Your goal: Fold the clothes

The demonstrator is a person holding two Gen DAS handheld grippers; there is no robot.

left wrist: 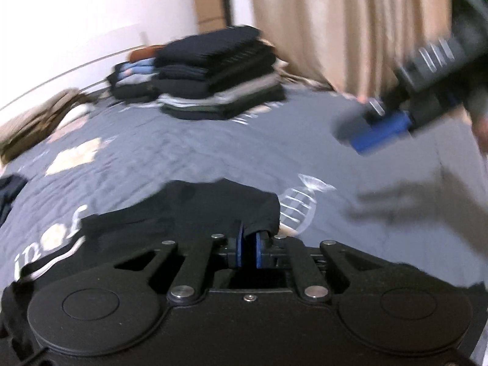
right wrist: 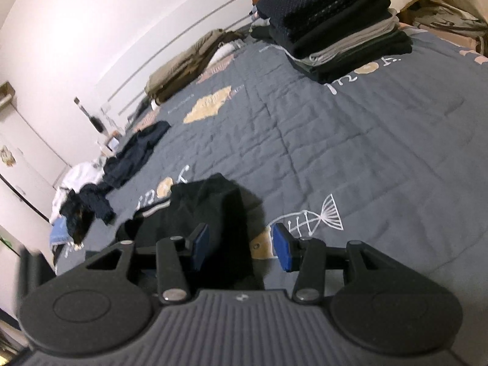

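My left hand-held gripper (left wrist: 247, 248) is pinched tight on a fold of the black garment (left wrist: 183, 210), its blue pads (left wrist: 239, 244) nearly together with cloth bunched between them. It points forward and downward over the bed (left wrist: 189, 149). That view is blurred, so I cannot read fine detail.

My right hand-held gripper (right wrist: 241, 245) hangs with its jaws apart and nothing pressed between them; the garment (right wrist: 210, 213) lies under and ahead of its left pad (right wrist: 201, 241), and I cannot tell whether the two touch. In the left view I see this gripper (left wrist: 370, 128) above the bed, clear of the cloth, angled down toward it.

The garment lies crumpled at the near edge of the grey quilt, with a pale stripe (right wrist: 152, 209) along one side.

Writing: white letters on the quilt beside the garment, partly covered, look like "inof" (left wrist: 45, 238); I cannot make out the word. More letters (right wrist: 363, 71) sit by the stacks. A white fish skeleton (right wrist: 314, 216) is drawn near the right pad.

I count two stacks of folded clothes (right wrist: 332, 21) at the far side, and a loose heap of unfolded clothes (right wrist: 122, 164) at the left edge.
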